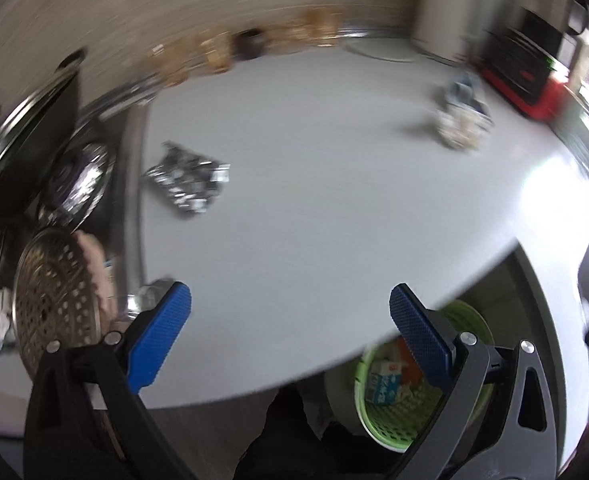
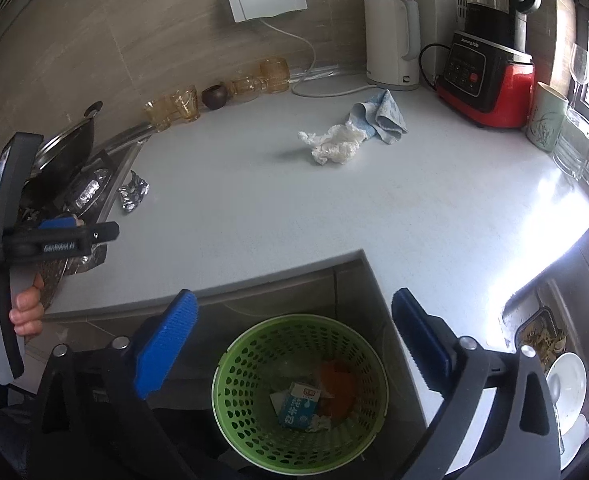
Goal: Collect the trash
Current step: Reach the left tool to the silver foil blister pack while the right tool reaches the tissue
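Foil wrapper (image 1: 186, 180) ahead-left of left claw (image 1: 290, 316) | both claws wide open, empty | right claw (image 2: 294, 316) over basket (image 2: 230, 360)

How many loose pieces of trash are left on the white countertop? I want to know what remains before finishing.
2: a crumpled silver foil wrapper near the stove edge, and a crumpled white paper wad mid-counter touching the blue cloth. Others may be hidden.
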